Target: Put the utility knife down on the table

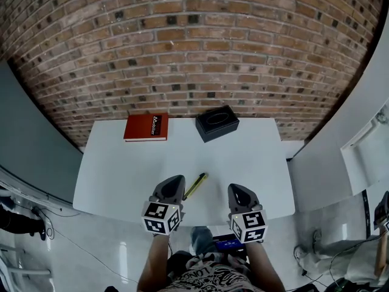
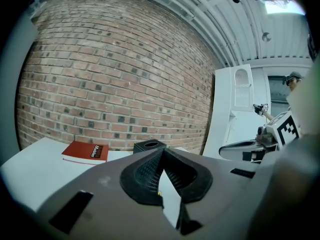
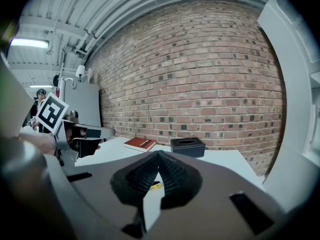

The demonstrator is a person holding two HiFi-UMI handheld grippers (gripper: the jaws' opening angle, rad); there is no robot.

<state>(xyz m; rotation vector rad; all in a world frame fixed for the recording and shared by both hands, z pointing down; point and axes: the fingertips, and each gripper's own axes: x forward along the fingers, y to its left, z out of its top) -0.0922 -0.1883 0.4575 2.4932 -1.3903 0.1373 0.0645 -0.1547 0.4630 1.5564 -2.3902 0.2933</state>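
The yellow and black utility knife [image 1: 196,185] lies flat on the white table [image 1: 255,157] near its front edge, held by nothing. My left gripper [image 1: 175,180] is shut and empty, its tip just left of the knife. My right gripper [image 1: 234,188] is shut and empty too, a short way to the knife's right. In the left gripper view the jaws [image 2: 161,152] meet at the tip, and a yellow sliver of the knife [image 2: 159,193] shows between them lower down. The right gripper view shows its jaws [image 3: 158,153] meeting likewise, with the knife [image 3: 155,185] seen in the gap below.
A red book [image 1: 146,127] lies at the table's back left and a black box [image 1: 217,123] with an oval top opening at the back middle. A brick wall [image 1: 194,47] stands behind the table. A white cabinet [image 1: 340,163] flanks the right side.
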